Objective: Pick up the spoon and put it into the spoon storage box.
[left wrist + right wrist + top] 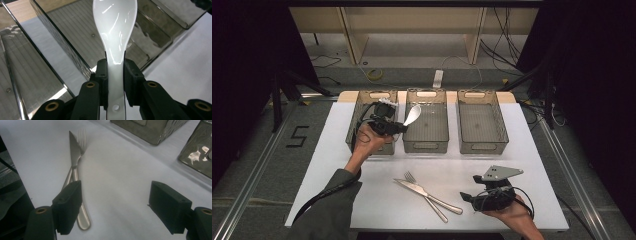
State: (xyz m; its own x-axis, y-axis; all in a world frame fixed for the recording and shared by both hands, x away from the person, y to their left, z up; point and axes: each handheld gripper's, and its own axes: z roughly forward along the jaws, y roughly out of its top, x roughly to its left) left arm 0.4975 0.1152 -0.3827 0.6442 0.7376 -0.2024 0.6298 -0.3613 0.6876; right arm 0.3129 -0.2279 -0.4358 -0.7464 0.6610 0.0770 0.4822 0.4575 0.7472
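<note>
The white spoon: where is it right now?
The white spoon is clamped by its handle in the left tongs, in the high view held over the gap between the left bin and the middle bin.

Lab: floor cables (507, 45), alu rails (252, 165)

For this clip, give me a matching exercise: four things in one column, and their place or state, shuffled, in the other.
Things:
1. white spoon
2. knife
3. right gripper
4. rightmost bin

Places or states:
A. jaws wide open, nothing between them
B. clamped by its handle in the left gripper
C. standing with nothing visible inside
D. lying crossed with the fork on the white tabletop

Pairs: 1-B, 2-D, 3-A, 4-C
</note>
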